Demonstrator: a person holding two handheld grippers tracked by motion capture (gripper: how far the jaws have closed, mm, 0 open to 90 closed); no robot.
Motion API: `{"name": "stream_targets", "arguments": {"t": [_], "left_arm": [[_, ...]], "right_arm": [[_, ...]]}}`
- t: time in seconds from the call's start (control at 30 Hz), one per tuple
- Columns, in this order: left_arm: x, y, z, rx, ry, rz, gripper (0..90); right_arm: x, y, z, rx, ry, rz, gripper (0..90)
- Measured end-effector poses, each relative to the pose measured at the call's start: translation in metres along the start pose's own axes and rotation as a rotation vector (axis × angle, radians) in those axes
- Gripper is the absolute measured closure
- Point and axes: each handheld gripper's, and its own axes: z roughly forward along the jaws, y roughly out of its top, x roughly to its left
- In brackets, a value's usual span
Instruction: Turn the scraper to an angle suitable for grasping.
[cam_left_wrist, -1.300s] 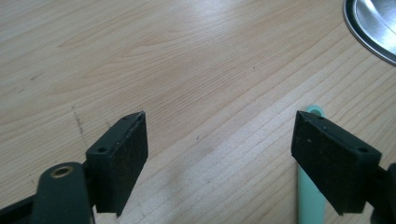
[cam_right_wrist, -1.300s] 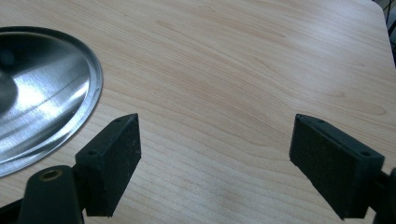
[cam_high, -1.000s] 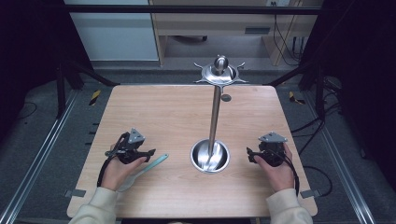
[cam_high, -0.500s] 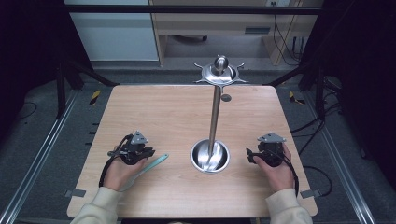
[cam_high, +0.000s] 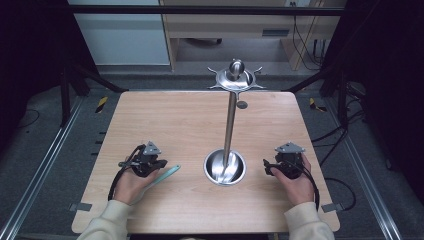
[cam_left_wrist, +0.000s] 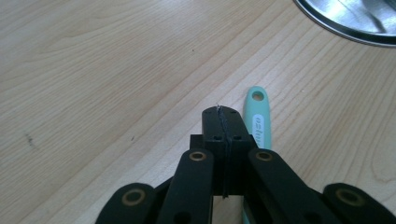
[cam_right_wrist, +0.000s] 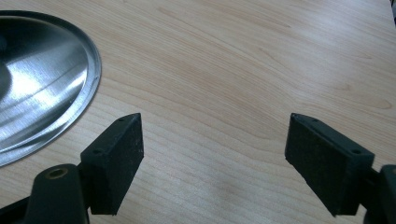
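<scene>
A: On the wooden table (cam_high: 150, 115) the steel stand (cam_high: 229, 127) rises from its dish at centre.

B: At eight o'clock of that dish the left gripper (cam_left_wrist: 223, 122) has just been closing; its pads now meet, seemingly on nothing.

A: And the teal handle (cam_left_wrist: 259, 119)?

B: Just beside them, still flat, so the grab probably missed. The right gripper (cam_right_wrist: 212, 149) at three o'clock gapes.

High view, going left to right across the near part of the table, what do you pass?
left gripper → mint-green handle → round steel base of the stand → right gripper
</scene>
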Motion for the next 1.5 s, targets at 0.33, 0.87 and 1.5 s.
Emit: {"name": "stream_targets", "arguments": {"t": [0.33,0.87,1.5], "left_arm": [[-0.009,0.0,0.012,0.039,-0.014,0.033,90.0],[-0.034,0.0,0.007,0.091,-0.182,0.147,90.0],[-0.034,0.056,-0.033,0.095,-0.02,0.122,85.9]], "right_arm": [[0.001,0.0,0.0,0.004,0.003,0.002,20.0],[0.002,0.0,0.0,0.007,0.004,-0.004,20.0],[-0.001,0.0,-0.001,0.003,0.004,0.009,20.0]]}}
